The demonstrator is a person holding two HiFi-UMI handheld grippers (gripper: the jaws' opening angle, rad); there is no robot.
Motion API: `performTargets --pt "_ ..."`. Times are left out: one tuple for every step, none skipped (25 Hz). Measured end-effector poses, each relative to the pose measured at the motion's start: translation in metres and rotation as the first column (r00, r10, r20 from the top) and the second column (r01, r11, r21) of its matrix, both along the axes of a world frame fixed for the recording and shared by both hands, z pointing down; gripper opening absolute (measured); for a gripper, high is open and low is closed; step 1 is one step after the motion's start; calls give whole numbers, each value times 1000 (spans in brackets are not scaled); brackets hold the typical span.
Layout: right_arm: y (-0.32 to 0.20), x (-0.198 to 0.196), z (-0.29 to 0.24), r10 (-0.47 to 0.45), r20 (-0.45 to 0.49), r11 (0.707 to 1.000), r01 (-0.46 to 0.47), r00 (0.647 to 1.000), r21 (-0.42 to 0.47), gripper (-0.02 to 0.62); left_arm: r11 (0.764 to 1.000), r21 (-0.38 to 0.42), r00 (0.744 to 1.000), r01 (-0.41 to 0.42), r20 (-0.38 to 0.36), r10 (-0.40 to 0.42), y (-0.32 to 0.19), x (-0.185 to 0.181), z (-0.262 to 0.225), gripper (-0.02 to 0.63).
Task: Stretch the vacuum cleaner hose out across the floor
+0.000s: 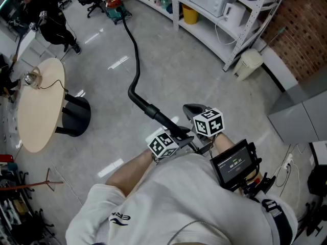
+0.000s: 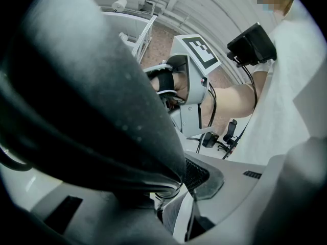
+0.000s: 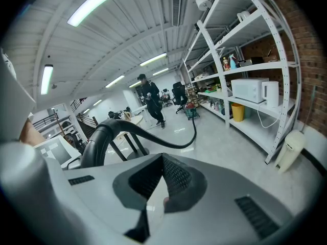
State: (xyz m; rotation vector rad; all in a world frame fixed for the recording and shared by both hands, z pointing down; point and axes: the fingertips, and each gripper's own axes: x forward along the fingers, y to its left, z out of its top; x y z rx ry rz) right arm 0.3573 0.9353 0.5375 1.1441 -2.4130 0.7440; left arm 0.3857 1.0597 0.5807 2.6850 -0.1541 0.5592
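Head view, from the left: a round wooden bench (image 1: pixel 41 98) stands at the edge of the open floor (image 1: pixel 204 70), and a person in dark clothes (image 1: pixel 51 19) is well beyond it. Near the top, the vacuum cleaner (image 1: pixel 115 9) sits on the floor. From it the black vacuum cleaner hose (image 1: pixel 136 60) runs down toward the camera in one long line, with a shallow S-bend about halfway along. Its stiff end section rises off the floor into the left tool (image 1: pixel 180 136).

In the left gripper view that thick black end fills the space between the widely spread jaws and lies against the ribbed pad, so the left tool appears to be grasping the hose end. Just to its right, the right tool (image 1: pixel 193 108) has its jaws clenched together with nothing between them. The right gripper view shows the two pads meeting, and beyond them the hose arcs away to the vacuum cleaner. Farther right stand the white shelving (image 1: pixel 225 14) and a small white bin (image 1: pixel 248 64) by its foot.

My judgement is that most of the stretching is done. The hose is drawn away from the machine, with no coils or loops on the floor. What looks left is to draw out the remaining bend, so the line runs straighter, and to lay the raised end down on the floor. The hose looks springy, so that bend may return once the end is let go.
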Motion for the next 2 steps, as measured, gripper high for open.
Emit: performTargets --pt "0 1 0 1 0 1000 -1 1000 0 0 1000 -1 1000 0 0 0 0 0 0 133" --pt "0 1 0 1 0 1000 -1 1000 -1 0 1000 -1 1000 1 0 -1 0 0 0 133"
